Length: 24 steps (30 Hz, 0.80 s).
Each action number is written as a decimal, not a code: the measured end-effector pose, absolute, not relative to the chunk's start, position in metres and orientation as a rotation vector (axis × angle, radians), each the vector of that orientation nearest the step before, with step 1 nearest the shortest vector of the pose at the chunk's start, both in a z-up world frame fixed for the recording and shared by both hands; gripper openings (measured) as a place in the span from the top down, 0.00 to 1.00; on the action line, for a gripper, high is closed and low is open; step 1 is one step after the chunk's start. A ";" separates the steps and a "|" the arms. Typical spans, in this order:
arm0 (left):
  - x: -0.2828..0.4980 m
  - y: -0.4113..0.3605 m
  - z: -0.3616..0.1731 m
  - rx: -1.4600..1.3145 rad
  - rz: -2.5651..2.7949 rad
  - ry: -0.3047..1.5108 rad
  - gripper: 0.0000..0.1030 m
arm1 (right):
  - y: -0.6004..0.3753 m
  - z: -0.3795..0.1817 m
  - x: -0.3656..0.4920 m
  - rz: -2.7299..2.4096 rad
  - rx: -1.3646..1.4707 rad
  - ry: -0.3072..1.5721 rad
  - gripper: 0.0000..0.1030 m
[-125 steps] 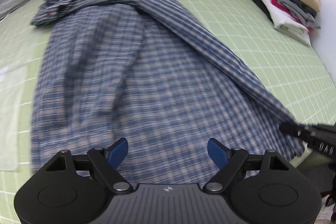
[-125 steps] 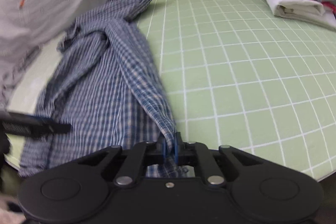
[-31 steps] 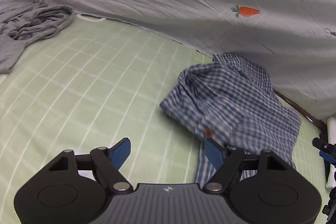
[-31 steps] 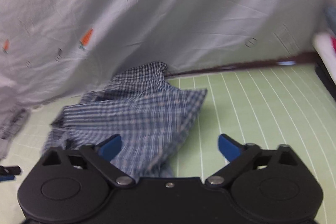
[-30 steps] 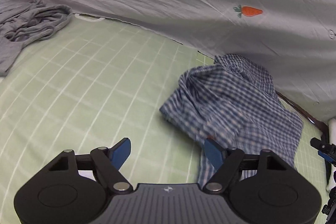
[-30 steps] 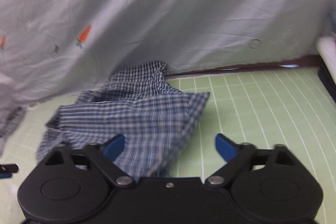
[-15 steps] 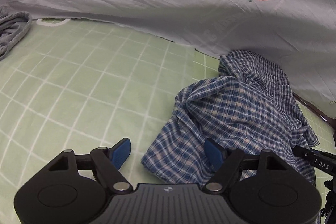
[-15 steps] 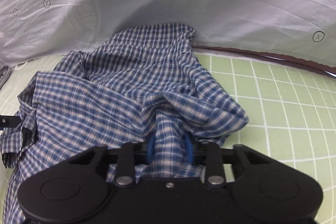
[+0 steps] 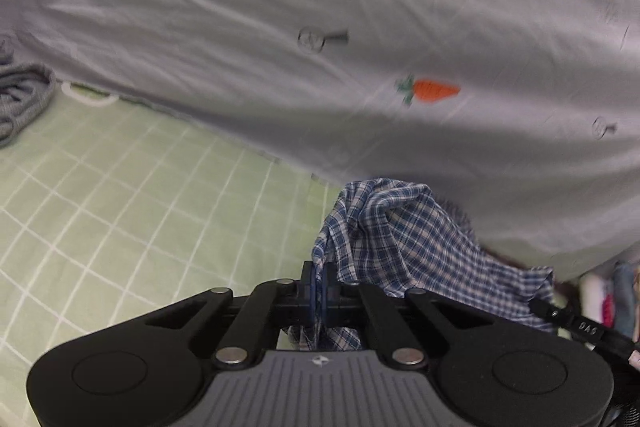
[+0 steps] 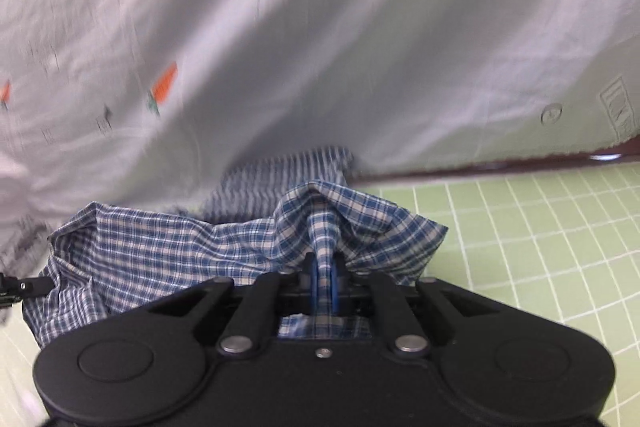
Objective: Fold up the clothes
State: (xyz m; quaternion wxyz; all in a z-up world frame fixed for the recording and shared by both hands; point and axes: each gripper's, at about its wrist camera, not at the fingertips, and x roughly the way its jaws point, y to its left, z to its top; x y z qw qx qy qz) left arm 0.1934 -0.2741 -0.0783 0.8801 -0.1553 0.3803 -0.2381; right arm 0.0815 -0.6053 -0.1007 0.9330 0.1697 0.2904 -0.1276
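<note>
The left tool (image 9: 319, 291) is clamped on a fold of the blue checked shirt (image 9: 416, 247), its blue pads pressed together on the cloth at the lower centre of the left wrist view. The right tool (image 10: 324, 283) is also clamped on a raised ridge of the shirt, at the lower centre of the right wrist view. The shirt lies bunched on the green grid mat (image 9: 120, 195), just against the grey sheet with carrot prints (image 9: 360, 27) behind it. A grey garment (image 9: 20, 95) lies at the left edge. Folded clothes (image 9: 608, 299) show at the right edge, blurred.
</note>
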 end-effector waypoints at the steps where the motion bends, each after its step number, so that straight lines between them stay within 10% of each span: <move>1: 0.191 -0.270 -0.069 -0.342 -0.495 0.773 0.98 | -0.606 -0.094 0.081 -0.253 0.359 0.575 0.94; 12: 0.180 -0.214 -0.067 -0.476 -0.321 0.772 0.98 | -0.597 -0.073 0.108 -0.189 0.356 0.521 0.97; 17: 0.186 -0.199 -0.093 -0.494 -0.262 0.841 0.98 | -0.600 -0.088 0.107 -0.258 0.382 0.562 0.58; 24: 0.187 -0.194 -0.112 -0.517 -0.251 0.886 0.98 | -0.623 -0.118 0.092 -0.355 0.515 0.633 0.46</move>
